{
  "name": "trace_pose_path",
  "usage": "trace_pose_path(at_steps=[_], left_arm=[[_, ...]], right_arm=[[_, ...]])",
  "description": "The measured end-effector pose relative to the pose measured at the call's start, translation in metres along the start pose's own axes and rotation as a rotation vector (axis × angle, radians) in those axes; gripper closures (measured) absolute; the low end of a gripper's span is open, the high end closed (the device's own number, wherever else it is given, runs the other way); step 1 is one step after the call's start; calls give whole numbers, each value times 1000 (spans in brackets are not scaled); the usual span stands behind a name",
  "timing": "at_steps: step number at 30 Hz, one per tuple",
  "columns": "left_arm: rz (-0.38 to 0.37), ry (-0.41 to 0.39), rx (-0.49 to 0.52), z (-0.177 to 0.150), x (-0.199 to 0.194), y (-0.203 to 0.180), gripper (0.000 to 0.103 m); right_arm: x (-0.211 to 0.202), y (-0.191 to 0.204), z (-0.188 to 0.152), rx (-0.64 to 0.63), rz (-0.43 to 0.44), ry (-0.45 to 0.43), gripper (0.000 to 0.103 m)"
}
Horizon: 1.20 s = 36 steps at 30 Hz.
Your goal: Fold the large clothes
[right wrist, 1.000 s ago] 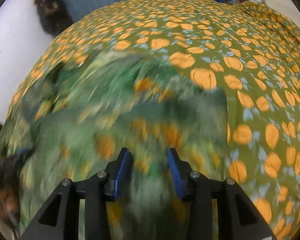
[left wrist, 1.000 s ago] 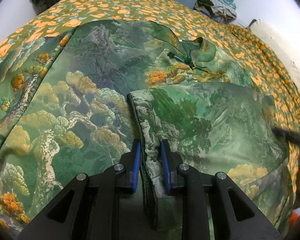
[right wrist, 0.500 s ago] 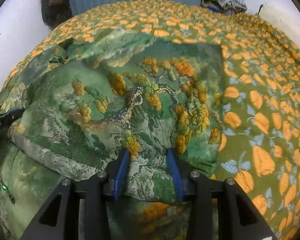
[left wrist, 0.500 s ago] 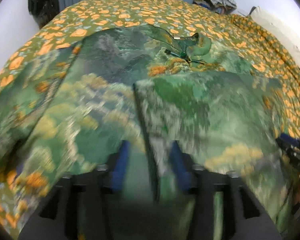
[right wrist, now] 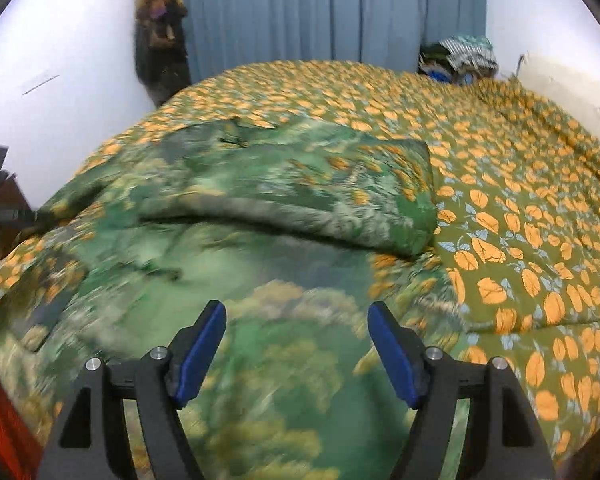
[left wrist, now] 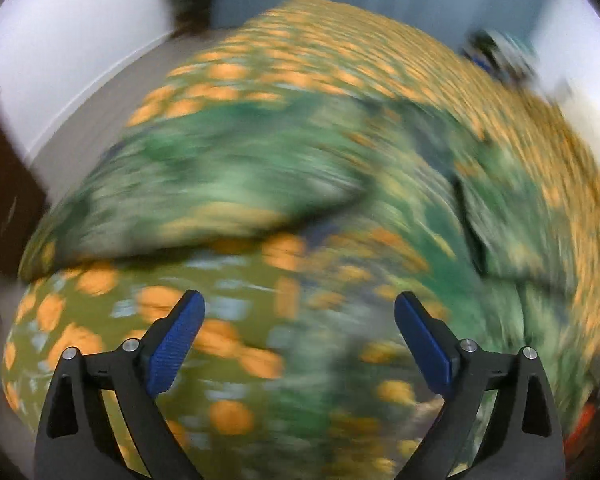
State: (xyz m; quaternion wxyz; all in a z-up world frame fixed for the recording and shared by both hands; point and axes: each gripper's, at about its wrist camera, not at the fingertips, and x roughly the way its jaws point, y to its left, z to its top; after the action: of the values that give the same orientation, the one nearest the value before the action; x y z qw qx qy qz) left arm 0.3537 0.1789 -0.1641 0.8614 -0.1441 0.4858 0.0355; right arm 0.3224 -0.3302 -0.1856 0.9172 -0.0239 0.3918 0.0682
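Observation:
A large green garment (right wrist: 260,264) printed with trees and mountains lies spread on the bed, its right side folded over toward the middle as a flap (right wrist: 340,200). In the left wrist view the garment (left wrist: 240,176) is heavily blurred by motion. My left gripper (left wrist: 298,312) is open and empty, held above the bedspread near the garment's left edge. My right gripper (right wrist: 296,320) is open and empty, above the near part of the garment.
The bed is covered by an olive bedspread with orange leaves (right wrist: 520,220). A blue curtain (right wrist: 320,12) hangs behind it, dark clothes (right wrist: 160,40) hang at the back left, and a pile of clothes (right wrist: 460,56) sits at the back right.
Both grippers have let go of the garment's folded edge and opened wide. Both have pulled back from it, and the left one swings leftward, blurring its view.

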Motion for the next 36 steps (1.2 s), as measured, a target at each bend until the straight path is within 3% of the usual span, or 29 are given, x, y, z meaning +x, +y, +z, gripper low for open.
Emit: trace_pose_path(at_steps=[3,8,12,13,15,16,17,19,21,24,26,29,31,36], left_arm=[[20,-19,-216,10,5,60,7],[1,27,-593,6,45,150,7],[-58,-78,-841,1,50,191,10],[-62,-105,-875,3,48,197,19],[-52,-109,-887,7,49,201,56],[-35,-99,-867,10,49,201,83],[-23,-100,-841,13,47,200,86],[6,-129,-781,20,33,188,91],[85,-179,-656,37,12,163,92],[222,-294,-353,69,-24,97,92],[283,-384,-88,86,-47,30,92],[286,-481,231,84,-63,-67,92],[252,-506,388,73,-63,-117,92],[186,-460,679,25,-25,-217,92]], right_arm=[[-1,13,-3,-35,19,13,28],[-6,29,-4,-68,24,8,28],[-9,41,-7,-87,40,8,28],[-10,44,-9,-94,42,11,28],[-7,48,-14,-109,48,25,28],[-6,50,-16,-112,52,32,28],[-4,51,-18,-113,55,40,28],[-1,52,-20,-108,66,51,28],[-1,54,-20,-106,78,45,28],[-3,54,-20,-107,91,19,28],[-4,52,-20,-96,99,11,28],[-3,46,-21,-67,106,13,28],[-4,41,-20,-44,103,11,28],[-10,26,-20,-11,86,-14,28]])
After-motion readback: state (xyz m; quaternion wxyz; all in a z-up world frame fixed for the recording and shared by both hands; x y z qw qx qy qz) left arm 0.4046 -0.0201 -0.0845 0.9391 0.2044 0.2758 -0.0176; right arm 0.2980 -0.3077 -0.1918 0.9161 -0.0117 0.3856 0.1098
